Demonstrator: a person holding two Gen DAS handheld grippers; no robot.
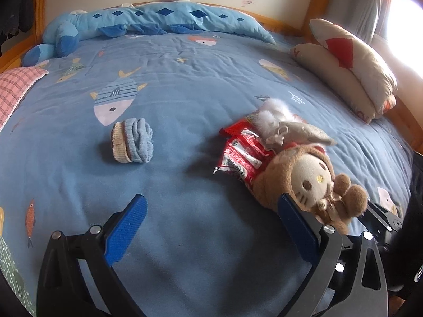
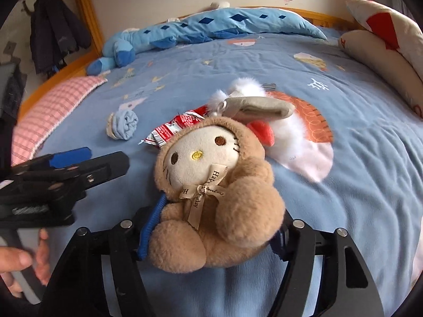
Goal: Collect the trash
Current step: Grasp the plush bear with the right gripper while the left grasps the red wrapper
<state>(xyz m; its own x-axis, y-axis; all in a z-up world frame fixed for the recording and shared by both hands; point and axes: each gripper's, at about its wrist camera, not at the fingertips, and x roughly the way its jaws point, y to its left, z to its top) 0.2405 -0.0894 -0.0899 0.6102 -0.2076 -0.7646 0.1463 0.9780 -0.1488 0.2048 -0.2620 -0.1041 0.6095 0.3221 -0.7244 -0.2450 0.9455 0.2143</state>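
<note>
1 red snack wrapper (image 1: 242,155) lies on the bed (image 1: 185,237), partly under a plush toy (image 2: 211,190). Thin, light and crinkly, it seems best pinched at its free edge. Right gripper (image 2: 211,237) squeezes the toy; left gripper (image 1: 211,224) gapes empty.

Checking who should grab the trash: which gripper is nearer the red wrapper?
Right. The right gripper straddles the plush lying on the wrapper; the left gripper stands open over bare quilt, short of it.
</note>
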